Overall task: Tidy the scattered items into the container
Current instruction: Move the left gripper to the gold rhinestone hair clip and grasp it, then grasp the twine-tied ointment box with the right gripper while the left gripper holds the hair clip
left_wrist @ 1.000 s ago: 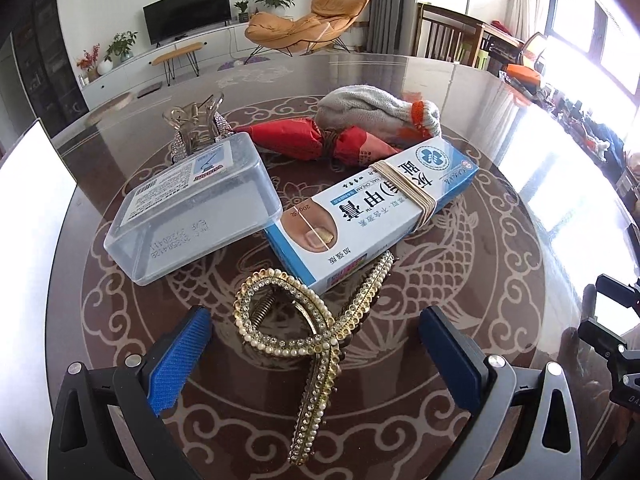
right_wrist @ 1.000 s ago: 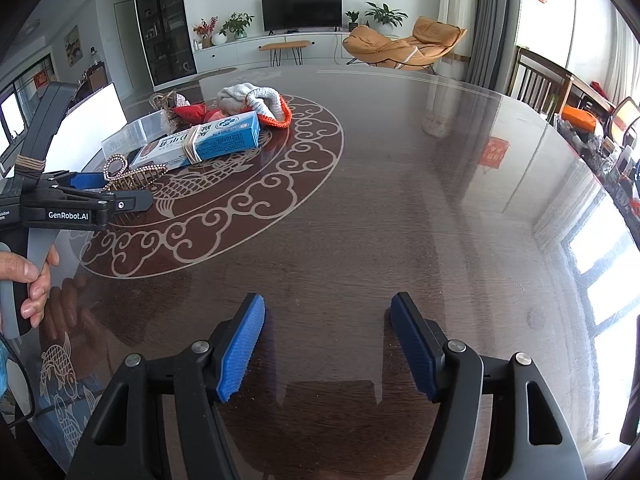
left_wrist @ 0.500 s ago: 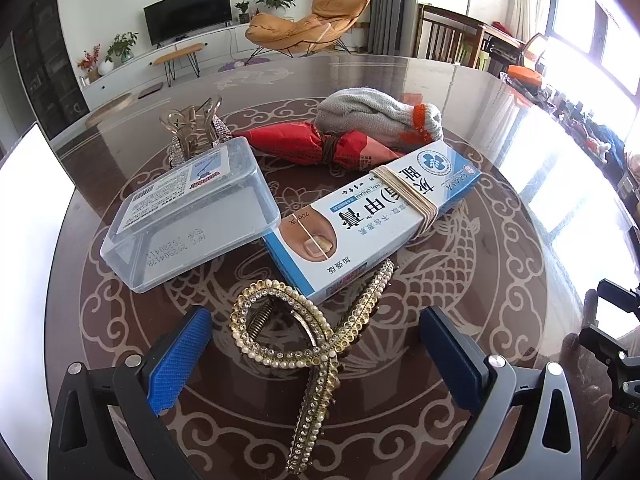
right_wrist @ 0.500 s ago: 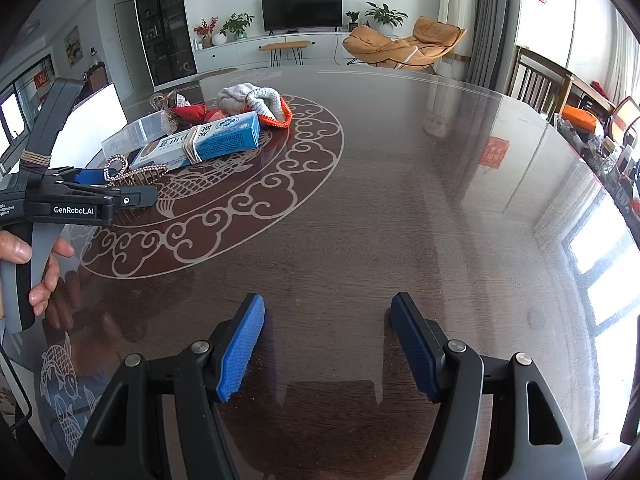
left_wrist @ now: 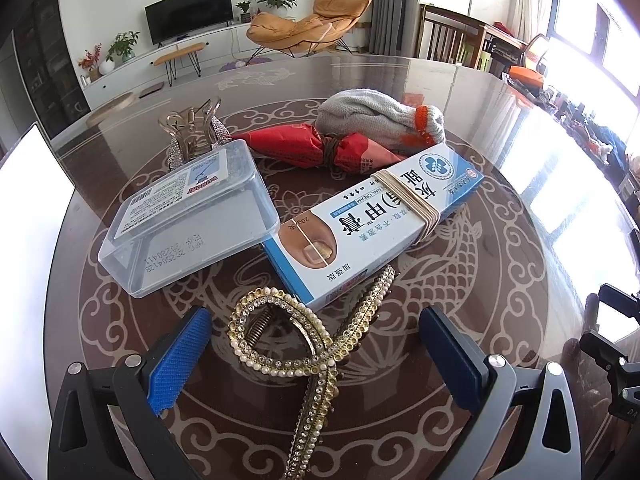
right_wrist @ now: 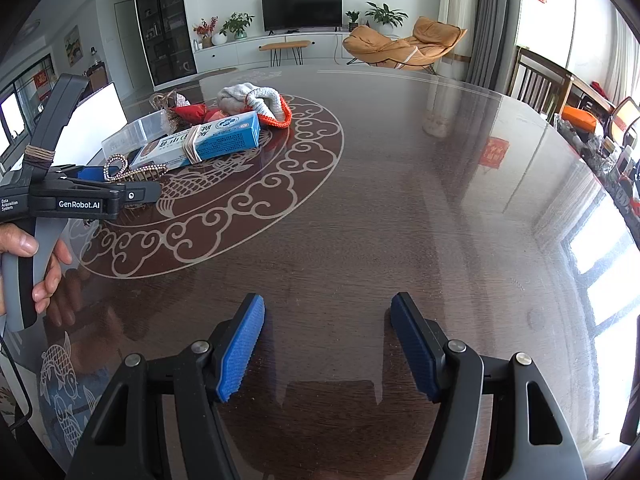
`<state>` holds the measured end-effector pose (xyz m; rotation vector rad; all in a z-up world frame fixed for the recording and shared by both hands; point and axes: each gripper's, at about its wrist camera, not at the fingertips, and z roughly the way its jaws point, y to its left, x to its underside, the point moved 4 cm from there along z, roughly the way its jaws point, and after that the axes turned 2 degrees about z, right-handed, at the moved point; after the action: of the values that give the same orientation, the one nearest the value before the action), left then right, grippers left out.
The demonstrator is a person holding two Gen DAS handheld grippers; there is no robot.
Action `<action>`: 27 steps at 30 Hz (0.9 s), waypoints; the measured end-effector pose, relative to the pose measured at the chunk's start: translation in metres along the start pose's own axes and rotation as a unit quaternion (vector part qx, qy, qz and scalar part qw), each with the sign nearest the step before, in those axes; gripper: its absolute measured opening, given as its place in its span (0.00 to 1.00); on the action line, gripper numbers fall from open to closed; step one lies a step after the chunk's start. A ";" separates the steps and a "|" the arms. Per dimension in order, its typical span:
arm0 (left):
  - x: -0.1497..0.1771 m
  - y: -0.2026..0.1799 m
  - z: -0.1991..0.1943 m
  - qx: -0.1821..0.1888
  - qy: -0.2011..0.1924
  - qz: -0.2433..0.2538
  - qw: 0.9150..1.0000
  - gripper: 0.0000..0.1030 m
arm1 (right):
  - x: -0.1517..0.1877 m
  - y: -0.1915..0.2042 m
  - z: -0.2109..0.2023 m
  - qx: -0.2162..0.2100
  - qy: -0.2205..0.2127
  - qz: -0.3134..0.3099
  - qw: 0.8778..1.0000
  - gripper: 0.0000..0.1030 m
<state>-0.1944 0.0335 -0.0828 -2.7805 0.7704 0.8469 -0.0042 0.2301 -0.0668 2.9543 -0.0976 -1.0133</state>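
Between the left gripper's (left_wrist: 314,354) wide-apart jaws lies the pearl hair clip (left_wrist: 304,344).

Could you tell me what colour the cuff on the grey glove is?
Orange cuff on the glove; right wrist view.

Hair clips (left_wrist: 308,344) – two; box (left_wrist: 372,220), container (left_wrist: 188,220), glove (left_wrist: 380,120), red packet (left_wrist: 316,148) – one each.

"What stood against the far white wall?"

"A black television (right_wrist: 302,9) on a long white cabinet (right_wrist: 256,54), with potted plants (right_wrist: 236,26) beside it and an orange lounge chair (right_wrist: 404,46) to the right."

"And nearer?"

"A round dark table (right_wrist: 400,200) with a pale cloud pattern, glossy under daylight from windows (left_wrist: 580,28) at right; grey curtains (right_wrist: 486,20) and wooden chairs (left_wrist: 448,42) stood behind."
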 end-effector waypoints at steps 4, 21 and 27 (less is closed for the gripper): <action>0.002 0.002 -0.008 0.001 -0.014 0.002 1.000 0.73 | 0.000 0.000 0.000 0.000 0.000 0.000 1.000 0.66; 0.084 0.019 -0.060 -0.073 -0.037 -0.123 0.989 0.56 | -0.036 0.003 0.026 -0.026 0.010 -0.008 1.000 0.66; 0.089 0.018 -0.061 -0.077 -0.043 -0.130 0.988 0.56 | -0.121 -0.020 0.086 -0.019 0.000 0.065 0.998 0.65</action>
<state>-0.1111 -0.0371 -0.0807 -2.8665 0.3309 1.0040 -0.1511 0.2586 -0.0618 2.8704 -0.2629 -0.9855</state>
